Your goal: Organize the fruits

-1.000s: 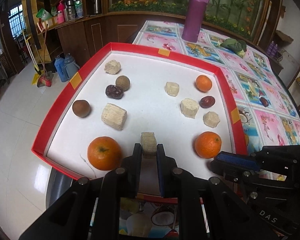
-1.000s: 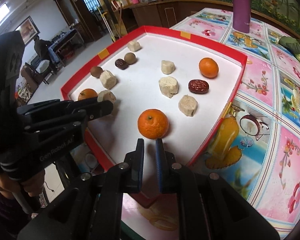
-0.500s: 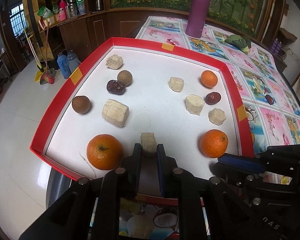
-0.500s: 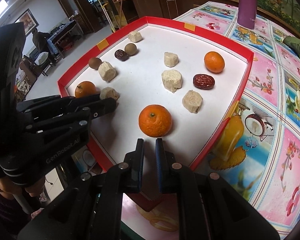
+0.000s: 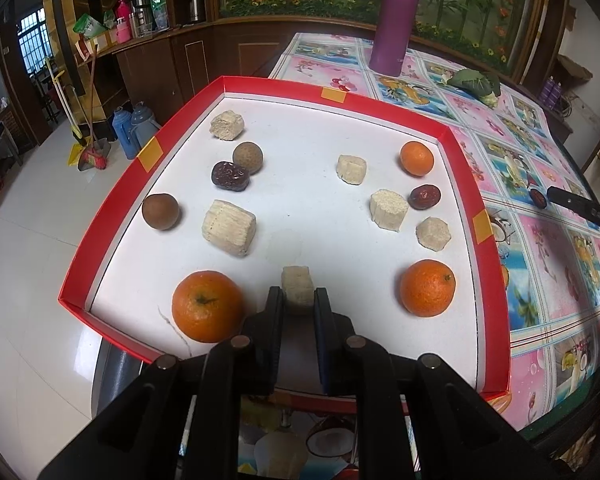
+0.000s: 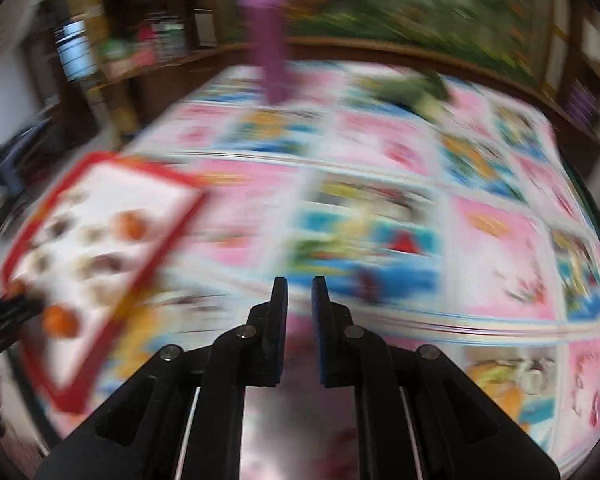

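Observation:
A red-rimmed white tray [image 5: 112, 196] holds three oranges [image 5: 207, 306], two red dates [image 5: 230, 176], two brown round fruits [image 5: 160, 211] and several pale puffed-rice blocks [image 5: 229, 227]. My left gripper [image 5: 298, 298] is shut on a small pale block [image 5: 297, 289] above the tray's near edge, between two oranges. My right gripper [image 6: 299, 286] is empty, its jaws a narrow gap apart, over the patterned tablecloth [image 6: 380, 208]; that view is motion-blurred, with the tray [image 6: 100, 240] at its left. The right gripper's tip also shows in the left wrist view [image 5: 556, 194].
A purple flask [image 5: 396, 20] stands at the far side of the table. A green leafy item [image 5: 474, 82] lies beyond the tray. A dark date [image 5: 537, 199] lies on the cloth at right. Floor, brooms and blue jugs [image 5: 130, 130] are at left.
My right gripper has swung away from the orange in the tray to the right, over the tablecloth. My left gripper still holds the block and has barely moved.

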Tool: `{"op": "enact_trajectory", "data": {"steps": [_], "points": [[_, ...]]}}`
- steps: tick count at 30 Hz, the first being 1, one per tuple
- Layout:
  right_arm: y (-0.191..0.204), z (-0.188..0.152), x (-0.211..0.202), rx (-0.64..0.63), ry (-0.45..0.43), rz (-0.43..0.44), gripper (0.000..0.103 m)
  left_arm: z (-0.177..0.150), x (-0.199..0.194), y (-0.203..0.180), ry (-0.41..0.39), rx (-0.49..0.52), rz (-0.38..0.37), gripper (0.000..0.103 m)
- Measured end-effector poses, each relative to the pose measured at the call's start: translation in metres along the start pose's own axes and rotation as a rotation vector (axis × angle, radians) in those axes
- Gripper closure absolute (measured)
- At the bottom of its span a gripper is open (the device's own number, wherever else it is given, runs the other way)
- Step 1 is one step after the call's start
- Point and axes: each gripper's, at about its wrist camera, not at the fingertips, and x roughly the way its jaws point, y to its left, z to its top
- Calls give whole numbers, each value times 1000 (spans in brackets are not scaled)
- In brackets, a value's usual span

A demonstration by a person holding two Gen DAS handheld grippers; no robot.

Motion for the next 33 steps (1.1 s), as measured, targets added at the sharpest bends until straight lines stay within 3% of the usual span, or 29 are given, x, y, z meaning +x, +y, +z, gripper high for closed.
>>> {"op": "enact_trajectory", "data": {"steps": [3,11,15,19,23,33], "points": [[-18,2,14,9,33,3,90,0,0,-1,2,0,5,90],[-13,8,25,-38,31,-102,89,0,0,-4,5,2,6,90],[-17,7,26,-16,62,-35,88,0,0,-5,5,4,6,90],[-15,3,34,-33,89,-50,86,0,1,-6,5,1,3,90],[-20,4,35,5,69,-11,85,0,1,-6,5,0,4,90],[-12,8,40,-8,56,-25,86,1,1,-6,4,-2,-1,90]]}}
